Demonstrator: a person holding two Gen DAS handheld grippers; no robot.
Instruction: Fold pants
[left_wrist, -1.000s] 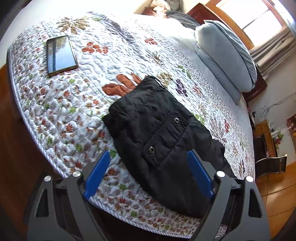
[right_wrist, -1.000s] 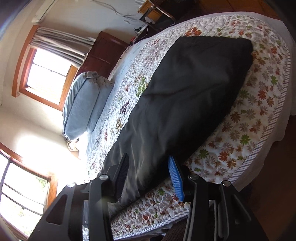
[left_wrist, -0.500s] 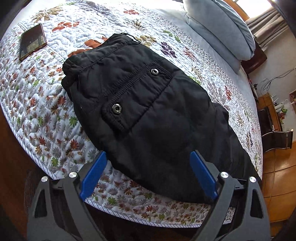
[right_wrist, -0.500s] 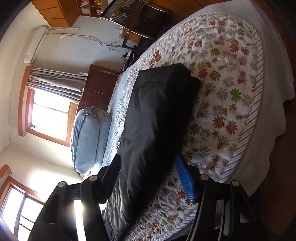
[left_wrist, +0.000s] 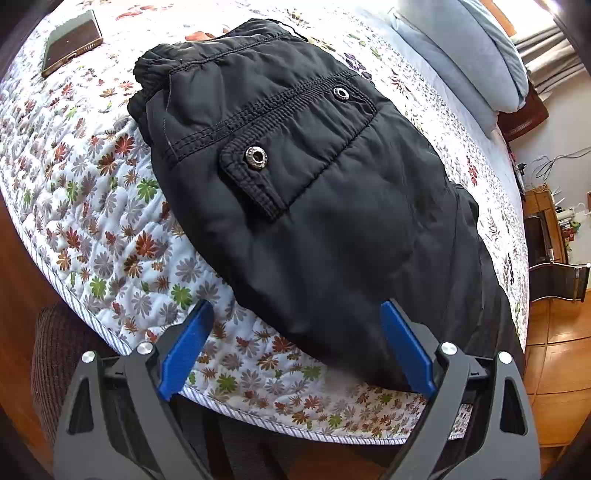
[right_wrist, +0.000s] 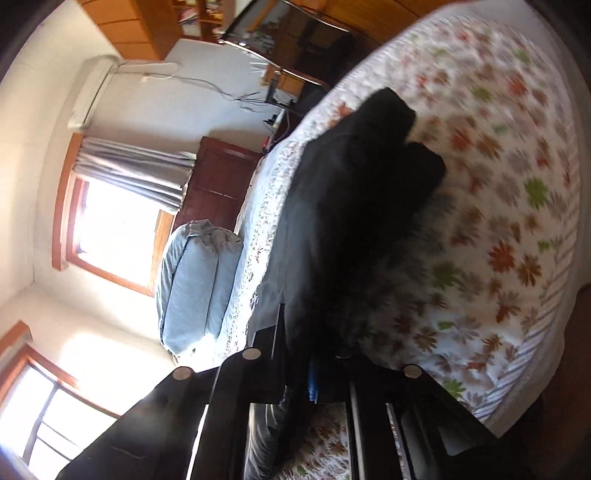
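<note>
Black pants (left_wrist: 314, 177) lie on a floral quilt (left_wrist: 92, 206), waistband at the far left, back pocket flap with two metal snaps facing up, legs running right. My left gripper (left_wrist: 295, 343) is open, its blue pads on either side of the pants' near edge, just above the quilt. In the right wrist view the pants (right_wrist: 362, 206) stretch away over the quilt (right_wrist: 517, 221), legs ending at the far end. My right gripper (right_wrist: 299, 354) is shut on the pants' near edge, the fabric pinched between its fingers. This view is blurred.
A phone (left_wrist: 70, 40) lies on the quilt at the far left. Grey-blue pillows (left_wrist: 465, 48) sit at the head of the bed, also in the right wrist view (right_wrist: 195, 284). The bed edge (left_wrist: 258, 417) is near, with wooden floor below.
My left gripper moved closer to the pants, staying open. My right gripper closed from open onto the pants' near edge and swung, so the pants look further away.
</note>
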